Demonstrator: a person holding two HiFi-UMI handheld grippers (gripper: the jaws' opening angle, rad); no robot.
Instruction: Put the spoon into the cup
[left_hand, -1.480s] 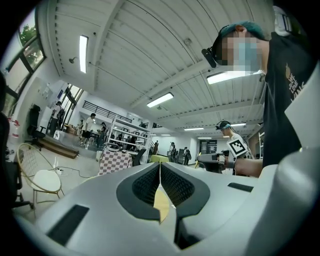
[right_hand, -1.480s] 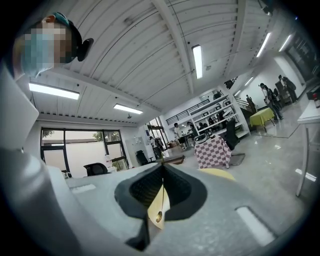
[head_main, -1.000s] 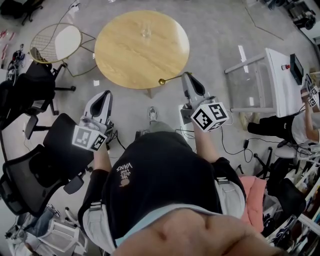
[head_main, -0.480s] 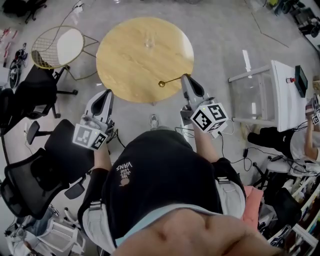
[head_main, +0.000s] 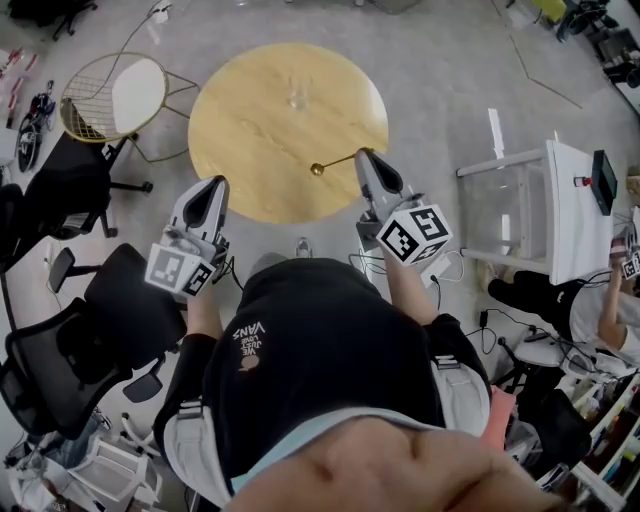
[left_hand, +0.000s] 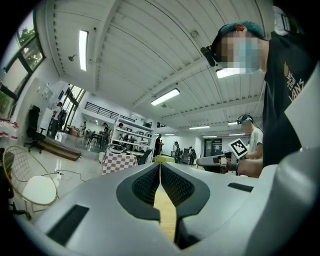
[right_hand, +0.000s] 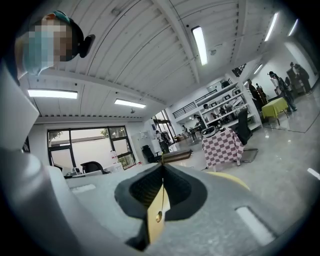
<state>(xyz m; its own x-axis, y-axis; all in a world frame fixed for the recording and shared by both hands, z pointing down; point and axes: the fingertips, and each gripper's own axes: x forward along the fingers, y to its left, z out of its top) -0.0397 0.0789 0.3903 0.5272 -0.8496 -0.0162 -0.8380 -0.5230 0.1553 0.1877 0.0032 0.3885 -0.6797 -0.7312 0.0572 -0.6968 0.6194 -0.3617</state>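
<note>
Right now the left gripper (head_main: 214, 186) hangs at the near rim of the desk (head_main: 250, 160), well short of the cup (head_main: 297, 92) and to its left. Its fingers (left_hand: 142, 186) are pressed together on nothing, and I judge it is best left out of the way. The cup, a clear glass, stands upright on the far half of the desk. Nearer than the cup and slightly to its right, the spoon (head_main: 334, 162) hovers over the desk, bowl leading. Its handle is pinched in the closed fingers of the right gripper (head_main: 361, 155).

To finish well, the spoon likely has to travel to the cup. It should then tip so the bowl drops inside the rim before the fingers let go. A knock could topple the glass.

Only the head view shows the cup and the gap between it and the spoon. The left gripper view alone proves those fingers hold nothing. The right gripper view shows the thin handle clamped at the fingertips and the gold bowl in the slit, but no cup.
</note>
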